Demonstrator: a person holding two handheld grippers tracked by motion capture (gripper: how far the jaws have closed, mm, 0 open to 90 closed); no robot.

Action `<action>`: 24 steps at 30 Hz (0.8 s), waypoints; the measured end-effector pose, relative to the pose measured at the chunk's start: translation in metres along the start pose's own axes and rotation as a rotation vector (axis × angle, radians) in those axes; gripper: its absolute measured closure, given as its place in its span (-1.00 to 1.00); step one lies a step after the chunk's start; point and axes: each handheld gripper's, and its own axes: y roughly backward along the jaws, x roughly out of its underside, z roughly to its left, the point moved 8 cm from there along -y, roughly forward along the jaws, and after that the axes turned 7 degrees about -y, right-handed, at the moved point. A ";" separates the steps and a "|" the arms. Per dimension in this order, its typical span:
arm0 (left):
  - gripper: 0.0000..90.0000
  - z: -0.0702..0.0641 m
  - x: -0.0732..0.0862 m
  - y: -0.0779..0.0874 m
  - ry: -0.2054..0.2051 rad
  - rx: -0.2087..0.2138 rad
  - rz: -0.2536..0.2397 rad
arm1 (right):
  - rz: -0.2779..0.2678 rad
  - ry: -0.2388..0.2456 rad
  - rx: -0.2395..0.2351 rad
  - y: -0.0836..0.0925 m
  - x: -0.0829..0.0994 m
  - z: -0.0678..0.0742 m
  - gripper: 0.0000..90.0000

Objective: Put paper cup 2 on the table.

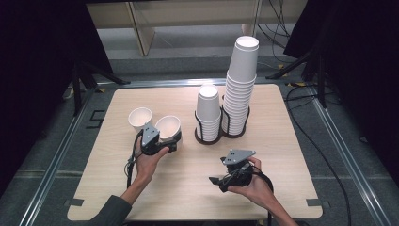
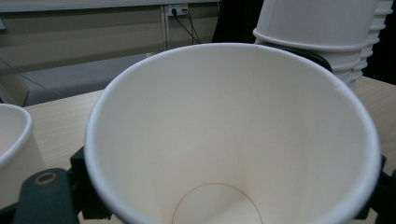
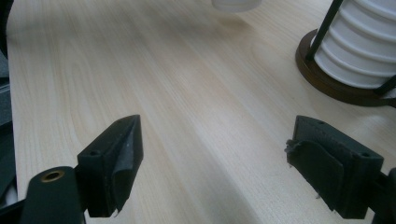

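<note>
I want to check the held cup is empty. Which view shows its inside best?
The left gripper view: the held cup faces the lens, bare to its bottom. The high view shows its rim small; the right gripper view, a blurred white base.

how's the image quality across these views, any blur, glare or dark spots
High view: even light on the pale wooden table, black surroundings. Left gripper view: the white paper cup looms close, distorted, softly lit without glare. Right gripper view: the black jaws look soft, with faint sheen on the wood.
</note>
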 end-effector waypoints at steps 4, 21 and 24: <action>-0.66 0.003 0.001 -0.007 -0.001 -0.008 0.006 | 0.001 -0.003 -0.001 0.000 0.000 0.000 -0.59; -0.66 0.018 0.006 -0.032 0.013 -0.055 0.024 | 0.001 0.008 0.005 -0.001 0.001 -0.001 -0.59; -0.66 0.020 0.006 -0.035 0.014 -0.061 0.034 | 0.005 0.010 0.002 -0.001 0.001 -0.001 -0.59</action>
